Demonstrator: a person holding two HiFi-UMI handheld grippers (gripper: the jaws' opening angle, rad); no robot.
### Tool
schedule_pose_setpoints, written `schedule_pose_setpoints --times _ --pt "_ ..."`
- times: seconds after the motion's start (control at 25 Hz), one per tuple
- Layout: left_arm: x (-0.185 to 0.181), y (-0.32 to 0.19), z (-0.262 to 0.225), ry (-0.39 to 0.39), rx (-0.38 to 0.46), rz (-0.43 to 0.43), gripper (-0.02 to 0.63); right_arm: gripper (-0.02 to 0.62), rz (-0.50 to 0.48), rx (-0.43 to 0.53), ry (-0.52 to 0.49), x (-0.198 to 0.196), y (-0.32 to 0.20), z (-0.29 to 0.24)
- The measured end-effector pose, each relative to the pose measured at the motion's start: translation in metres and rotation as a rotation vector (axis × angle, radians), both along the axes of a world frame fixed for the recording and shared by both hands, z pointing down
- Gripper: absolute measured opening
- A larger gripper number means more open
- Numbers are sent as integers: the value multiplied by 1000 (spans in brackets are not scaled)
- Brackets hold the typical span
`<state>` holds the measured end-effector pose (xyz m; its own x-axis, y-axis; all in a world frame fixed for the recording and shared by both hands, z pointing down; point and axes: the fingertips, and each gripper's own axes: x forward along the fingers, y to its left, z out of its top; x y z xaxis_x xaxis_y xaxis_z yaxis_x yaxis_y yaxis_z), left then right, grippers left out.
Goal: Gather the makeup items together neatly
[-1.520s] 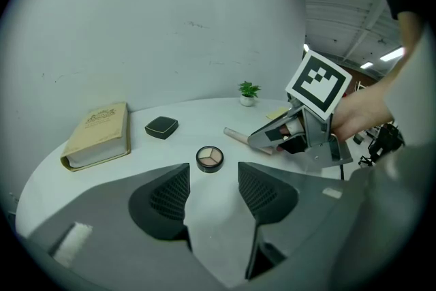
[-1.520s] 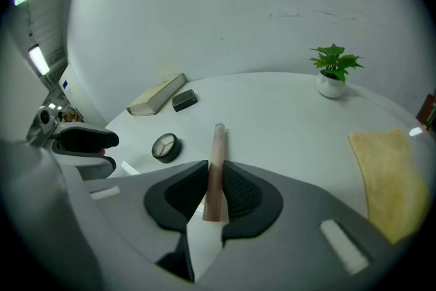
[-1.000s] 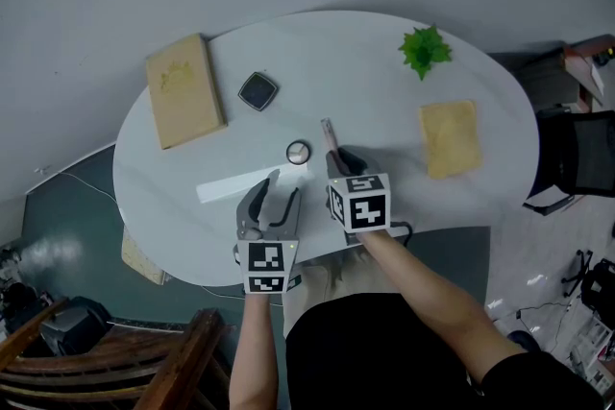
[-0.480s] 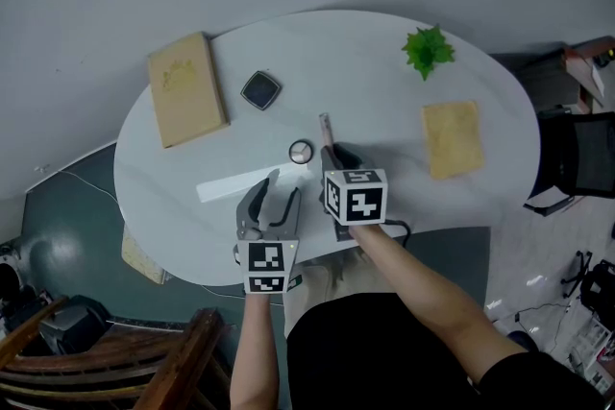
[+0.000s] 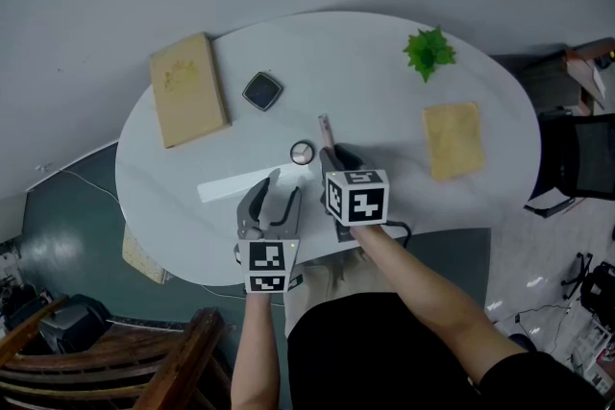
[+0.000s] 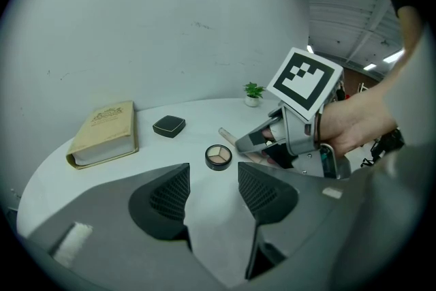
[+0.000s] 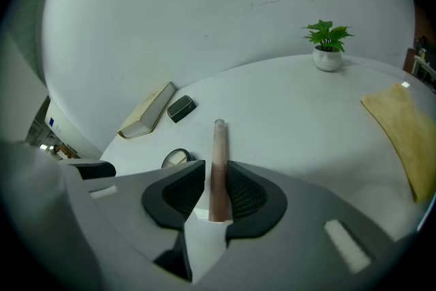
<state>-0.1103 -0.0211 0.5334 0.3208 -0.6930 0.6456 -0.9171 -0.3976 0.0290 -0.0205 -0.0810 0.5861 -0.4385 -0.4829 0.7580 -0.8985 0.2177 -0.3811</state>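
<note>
A slim pinkish makeup tube (image 5: pixel 327 130) (image 7: pixel 219 153) lies on the white round table (image 5: pixel 384 101), pointing away from me. My right gripper (image 5: pixel 336 158) (image 7: pixel 216 168) is low over the near end of the tube. Its jaws are opening, with the tube between them and a thin gap at the left pad. A round eyeshadow compact (image 5: pixel 302 152) (image 6: pixel 219 156) lies just left of the tube. A black square compact (image 5: pixel 261 90) (image 6: pixel 169 125) sits farther back left. My left gripper (image 5: pixel 285 182) (image 6: pixel 213 177) stands open and empty near the front edge, short of the round compact.
A tan book (image 5: pixel 187 89) lies at the back left, and a yellow cloth (image 5: pixel 452 139) at the right. A small potted plant (image 5: pixel 427 50) stands at the far edge. A white strip (image 5: pixel 231 184) lies near my left gripper. A wooden chair is below the table's front left.
My right gripper has shifted slightly left and forward along the tube. The tube, both compacts and the left gripper stay where they were.
</note>
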Motion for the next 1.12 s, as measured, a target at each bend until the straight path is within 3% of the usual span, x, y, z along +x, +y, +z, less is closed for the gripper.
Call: schedule_pose_setpoints --times 0.36,0.92,1.12 --pt "-1 -2 -4 9 15 -7 221 124 -25 29 -13 6 -3 -18" --pt "-26 -19 -32 72 77 -62 221 124 -269 168 70 -22 -33 -68" --pt "-37 -23 -40 95 92 -81 221 166 -370 197 98 -43 -49 -77"
